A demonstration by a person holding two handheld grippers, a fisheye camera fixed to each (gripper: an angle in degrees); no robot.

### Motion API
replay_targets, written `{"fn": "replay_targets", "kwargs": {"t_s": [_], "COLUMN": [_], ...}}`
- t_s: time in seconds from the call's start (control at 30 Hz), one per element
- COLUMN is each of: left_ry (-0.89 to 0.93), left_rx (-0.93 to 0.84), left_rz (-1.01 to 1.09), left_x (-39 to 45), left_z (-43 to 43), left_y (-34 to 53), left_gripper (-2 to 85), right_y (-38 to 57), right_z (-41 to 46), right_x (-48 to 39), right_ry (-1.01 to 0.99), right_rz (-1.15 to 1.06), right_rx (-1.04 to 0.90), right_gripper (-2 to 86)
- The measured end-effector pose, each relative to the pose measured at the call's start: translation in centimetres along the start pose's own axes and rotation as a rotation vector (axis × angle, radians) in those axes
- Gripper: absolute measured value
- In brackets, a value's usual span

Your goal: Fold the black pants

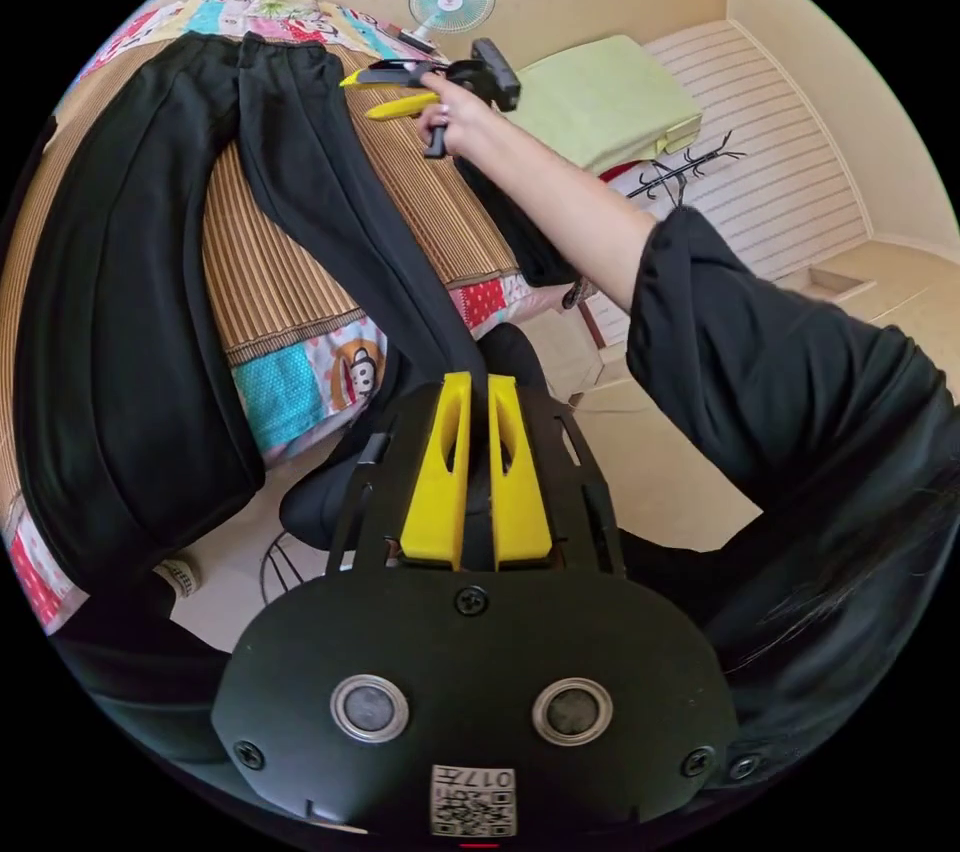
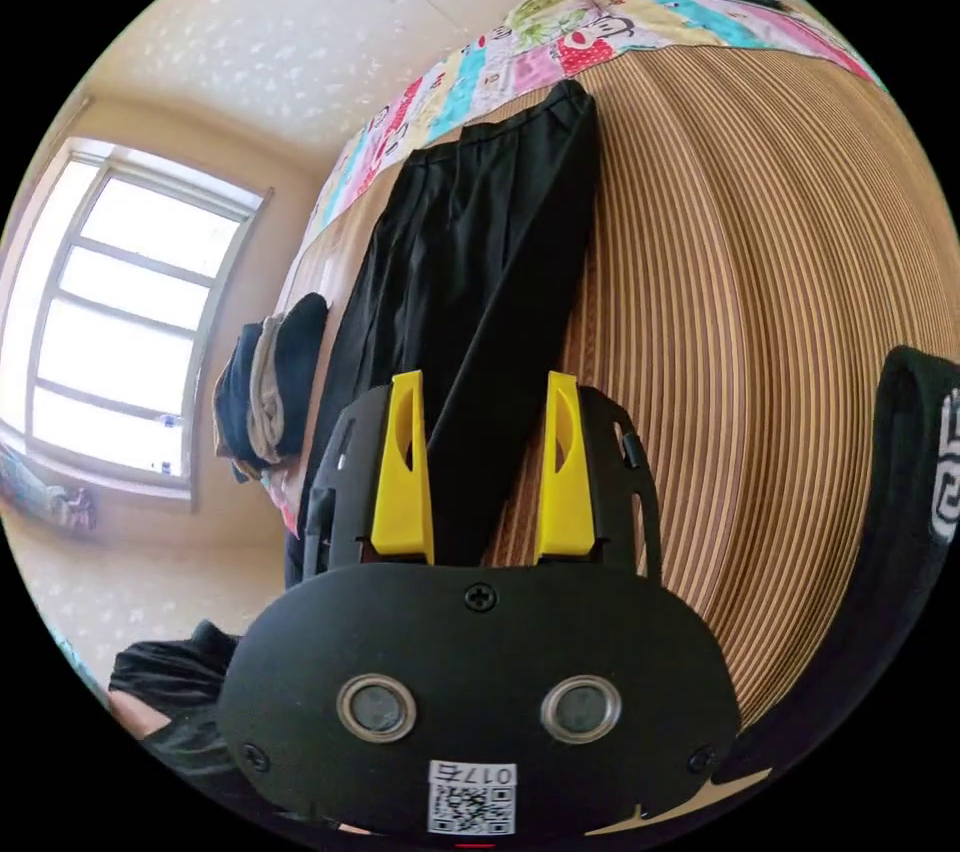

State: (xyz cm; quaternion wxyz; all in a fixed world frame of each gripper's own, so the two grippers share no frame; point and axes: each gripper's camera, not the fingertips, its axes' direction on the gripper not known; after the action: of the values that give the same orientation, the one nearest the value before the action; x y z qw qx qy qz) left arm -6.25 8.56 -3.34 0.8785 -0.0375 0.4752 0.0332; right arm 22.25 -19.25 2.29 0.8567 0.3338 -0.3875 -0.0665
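Observation:
The black pants [image 1: 120, 312] lie spread on a striped mat [image 1: 260, 262] on the bed, waistband at the far end. One leg [image 1: 330, 182] runs off the mat's edge down to my left gripper [image 1: 478, 384], whose yellow jaws are shut on its end. In the left gripper view a hand holds my right gripper [image 1: 355, 95] over the mat beside the waistband, jaws apart. In the right gripper view the right gripper [image 2: 483, 387] stands open just above the mat [image 2: 760, 312], with the black pants [image 2: 470, 262] stretching ahead between the jaws, not pinched.
A colourful quilt [image 1: 300, 382] lies under the mat. A fan [image 1: 450, 0] and a green folded cover [image 1: 610, 97] stand beyond the bed. A clothes pile [image 2: 270, 382] sits near the window [image 2: 120, 322]. A black garment with white print [image 2: 920, 512] lies at the mat's edge.

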Motion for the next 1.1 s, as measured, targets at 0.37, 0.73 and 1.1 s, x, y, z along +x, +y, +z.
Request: {"fn": "replay_targets", "kwargs": {"t_s": [0.37,0.73,1.1], "left_ry": [0.334,-0.137,-0.36], "left_rx": [0.301,0.211,0.201], "left_rz": [-0.276,-0.533,-0.249], "left_x": [-9.9,-15.2,-11.0], "left_z": [-11.5,-16.5,-12.9], "left_y": [7.6,13.0,3.5], "left_gripper": [2.5,7.1,9.6], "right_y": [-7.4,-5.0,22.8], "right_z": [9.5,21.2,13.4], "right_x": [-18.1,-29.1,-16.8], "right_ry": [0.348,0.101,-0.09], "right_rz": [-0.241,-0.351,-0.275], "right_rx": [0.25,0.026,0.073], "right_gripper": [3.1,7.9,10.5]}}
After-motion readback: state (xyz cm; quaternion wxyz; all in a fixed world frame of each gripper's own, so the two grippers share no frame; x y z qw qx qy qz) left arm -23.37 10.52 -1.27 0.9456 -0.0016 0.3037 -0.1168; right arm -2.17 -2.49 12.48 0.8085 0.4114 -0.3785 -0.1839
